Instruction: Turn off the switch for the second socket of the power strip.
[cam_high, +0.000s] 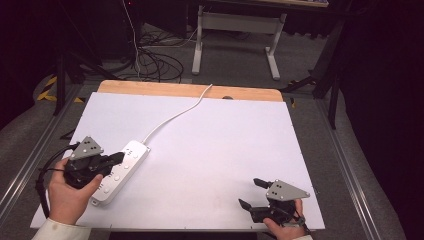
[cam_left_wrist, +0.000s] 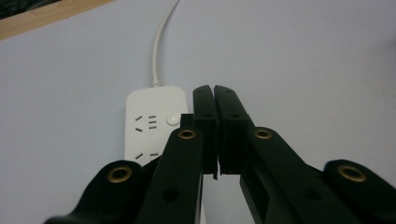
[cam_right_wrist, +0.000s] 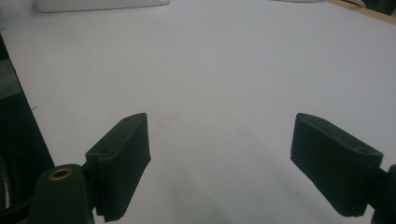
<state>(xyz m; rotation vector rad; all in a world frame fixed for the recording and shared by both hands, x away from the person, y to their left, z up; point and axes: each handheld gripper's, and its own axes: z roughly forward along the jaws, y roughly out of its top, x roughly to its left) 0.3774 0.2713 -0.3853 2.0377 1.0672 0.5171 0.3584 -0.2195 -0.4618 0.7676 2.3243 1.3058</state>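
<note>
1. Left gripper (cam_left_wrist: 214, 93) – jaws clenched pad to pad, nothing between them. The tips hang over the right edge of the power strip (cam_left_wrist: 152, 123), next to its round button (cam_left_wrist: 173, 119); can't tell if they touch it.
2. Right gripper (cam_right_wrist: 219, 154) – jaws spread wide, empty, resting low near the table's front right corner, well apart from the strip.
3. Power strip (cam_high: 121, 171) lies flat on the white table (cam_high: 225, 150), front left, at a slant. Its white cord (cam_high: 175, 116) runs off toward the far wooden edge (cam_high: 190, 90).
4. Handling, my guess: rigid plastic shell, light to mid weight, smooth – prob. slides on this surface if nudged from the side. Not fragile.
5. Where to grip: across the short width, jaws on the two long sides, near the middle for balance. The cord is limp and will drag behind – expect some pull from it.
6. For a button press, closed tips work; push straight down so the strip doesn't skate.
</note>
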